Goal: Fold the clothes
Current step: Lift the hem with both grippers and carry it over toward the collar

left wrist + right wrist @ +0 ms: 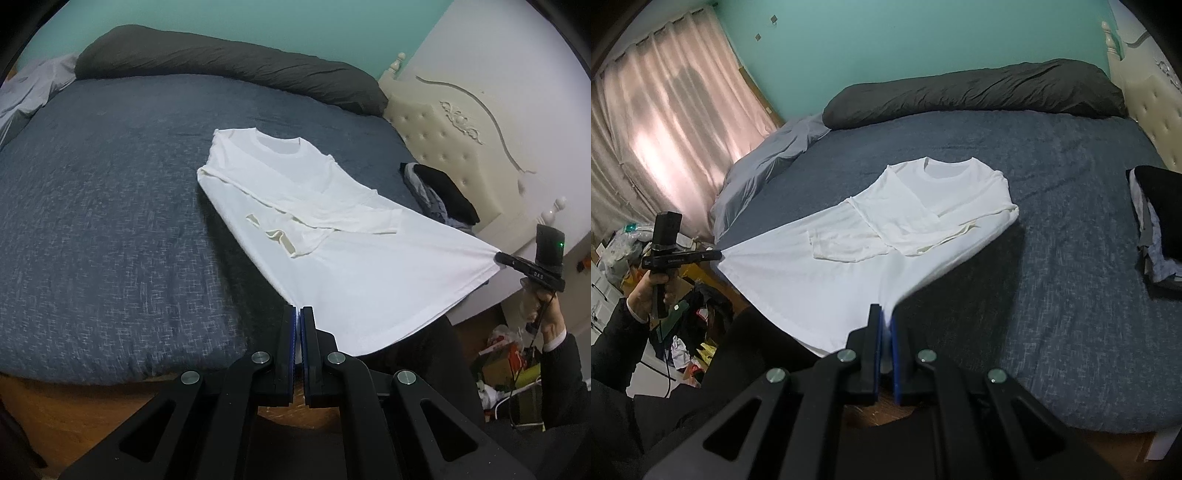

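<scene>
A white long-sleeved shirt (325, 192) (923, 206) lies collar-away on the blue-grey bed (110, 221) (1071, 258), with both sleeves folded across its front. Its hem end is lifted off the mattress and stretched taut between the two grippers. My left gripper (298, 312) is shut on one hem corner; the right wrist view shows it at the left edge (718, 254), held in a hand. My right gripper (886, 314) is shut on the other hem corner, and it appears at the far right of the left wrist view (498, 257).
A long dark grey pillow (221, 62) (979, 92) lies along the far side of the bed. A pile of dark folded clothes (443, 195) (1156, 221) sits by the cream headboard (461, 129). Pink curtains (665, 129) hang at the left. Clutter (509, 362) (690, 332) covers the floor.
</scene>
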A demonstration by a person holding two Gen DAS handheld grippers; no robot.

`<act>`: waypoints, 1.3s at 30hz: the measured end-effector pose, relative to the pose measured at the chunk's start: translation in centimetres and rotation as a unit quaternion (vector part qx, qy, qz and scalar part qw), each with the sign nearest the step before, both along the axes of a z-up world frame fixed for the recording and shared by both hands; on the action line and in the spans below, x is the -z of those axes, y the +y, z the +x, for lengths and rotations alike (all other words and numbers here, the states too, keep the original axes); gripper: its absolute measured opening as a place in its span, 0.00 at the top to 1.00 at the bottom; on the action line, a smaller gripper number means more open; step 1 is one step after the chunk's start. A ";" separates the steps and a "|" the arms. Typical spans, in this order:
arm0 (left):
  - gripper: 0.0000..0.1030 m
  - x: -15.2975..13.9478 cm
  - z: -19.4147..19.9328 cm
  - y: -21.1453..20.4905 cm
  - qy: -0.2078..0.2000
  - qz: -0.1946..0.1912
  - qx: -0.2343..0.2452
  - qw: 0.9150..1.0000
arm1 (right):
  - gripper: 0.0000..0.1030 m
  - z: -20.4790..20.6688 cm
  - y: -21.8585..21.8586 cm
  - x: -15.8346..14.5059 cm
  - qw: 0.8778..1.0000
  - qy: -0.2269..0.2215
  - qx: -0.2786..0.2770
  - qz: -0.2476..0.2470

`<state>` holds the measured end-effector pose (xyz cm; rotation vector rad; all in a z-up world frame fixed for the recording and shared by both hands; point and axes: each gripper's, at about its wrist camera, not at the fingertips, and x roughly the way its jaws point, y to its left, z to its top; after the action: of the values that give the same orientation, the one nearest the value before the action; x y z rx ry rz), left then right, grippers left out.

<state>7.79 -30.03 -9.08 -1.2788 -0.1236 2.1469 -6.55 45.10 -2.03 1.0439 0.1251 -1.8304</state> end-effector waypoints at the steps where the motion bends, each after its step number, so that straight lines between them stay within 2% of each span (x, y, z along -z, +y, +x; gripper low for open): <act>1: 0.98 -0.1 0.2 0.1 0.001 0.000 0.002 1.000 | 0.96 0.1 0.2 -0.1 1.000 0.000 -0.001 -0.002; 10: 0.98 -0.5 -0.5 0.1 0.005 0.005 -0.003 1.000 | 0.96 0.7 0.6 -0.9 1.000 0.009 -0.006 -0.004; 19: 0.98 -0.5 -4.6 -0.1 -0.002 0.008 -0.019 1.000 | 0.96 -2.2 -1.3 -1.4 1.000 -0.003 0.001 -0.001; 24: 0.98 -0.4 -8.2 0.2 -0.007 0.009 -0.029 1.000 | 0.96 -5.0 -3.1 -1.5 1.000 -0.016 0.006 -0.005; 31: 0.98 1.0 -15.3 0.3 -0.026 0.020 -0.054 0.998 | 0.96 -10.2 -6.1 -1.5 0.999 -0.034 0.020 -0.008; 39: 0.98 3.7 -23.6 1.3 -0.048 0.021 -0.070 0.996 | 0.96 -17.4 -8.8 0.6 0.997 -0.063 0.044 0.007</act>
<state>-15.85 -28.69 -12.78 -1.3844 -0.3040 2.1874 -23.91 36.28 -2.67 1.1872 0.0158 -1.8396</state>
